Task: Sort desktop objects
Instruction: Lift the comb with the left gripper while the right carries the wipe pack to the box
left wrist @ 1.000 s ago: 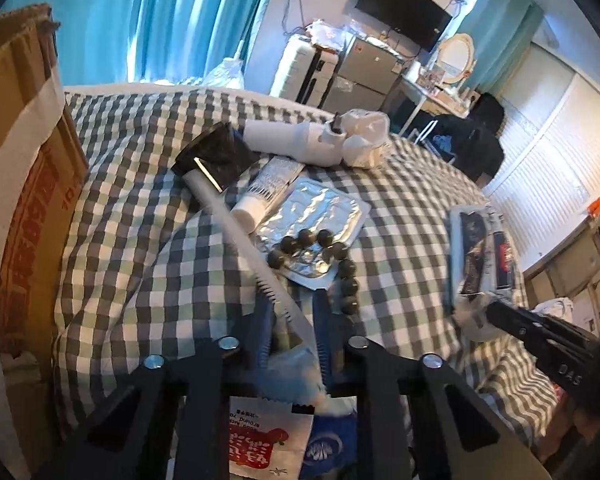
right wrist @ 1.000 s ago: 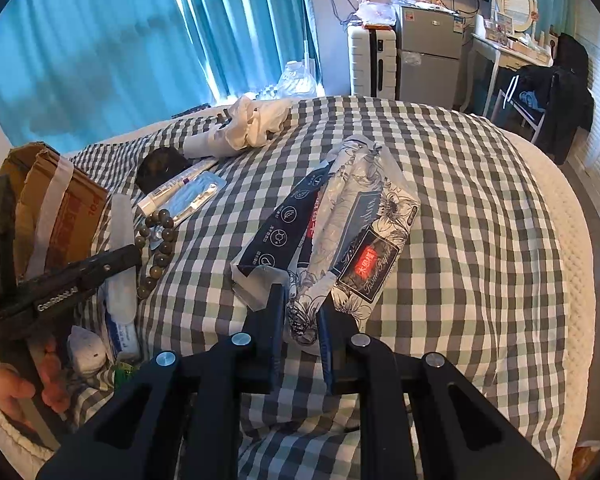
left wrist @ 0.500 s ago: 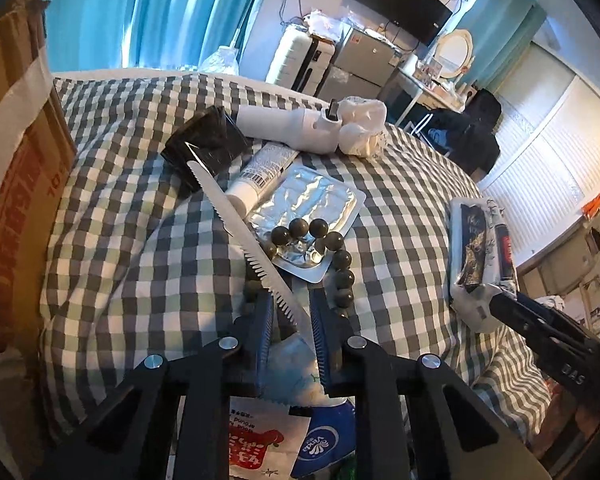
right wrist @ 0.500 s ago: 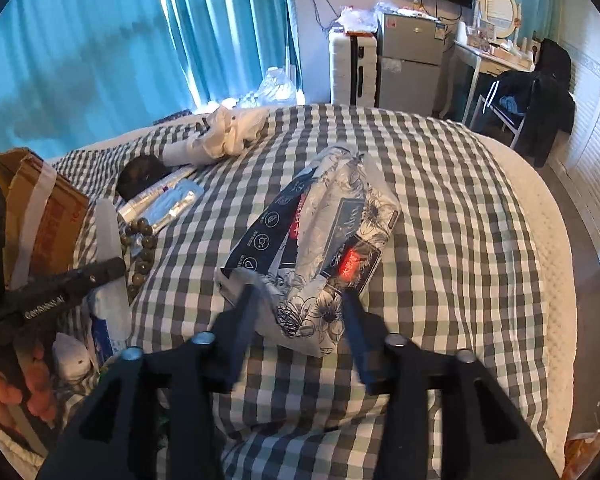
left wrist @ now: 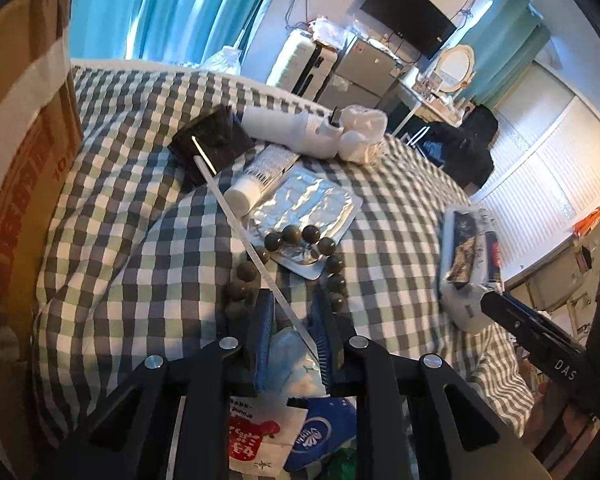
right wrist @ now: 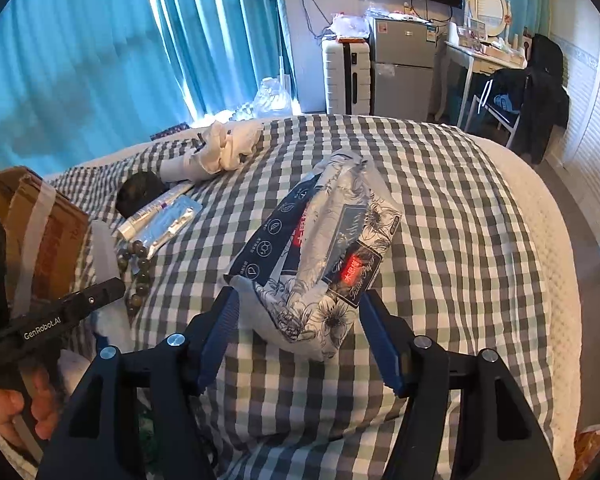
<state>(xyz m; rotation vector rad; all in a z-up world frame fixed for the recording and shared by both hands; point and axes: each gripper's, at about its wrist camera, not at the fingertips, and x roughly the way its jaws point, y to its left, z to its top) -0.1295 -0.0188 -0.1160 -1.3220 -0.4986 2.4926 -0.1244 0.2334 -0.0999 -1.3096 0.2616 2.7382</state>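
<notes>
Checked bedspread (right wrist: 440,208); teal curtains (right wrist: 100,40). Left jaws pinching pouch (left wrist: 290,354); right jaws opening, astride tissue pack (right wrist: 320,248).

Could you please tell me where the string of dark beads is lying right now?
In the left wrist view the bead string lies mid-frame on the checked cover, looped over the near corner of the foil pack.

daylight is glowing through the sheer blue curtains (right wrist: 100,60), casting a cool tint over both views. the crinkled silver foil sheet (left wrist: 304,208) is catching glare. fisheye bending is curving the checked grey-and-white bedspread (right wrist: 460,240) and darkening the corners. the near black gripper frames are looking soft and shadowed.
</notes>
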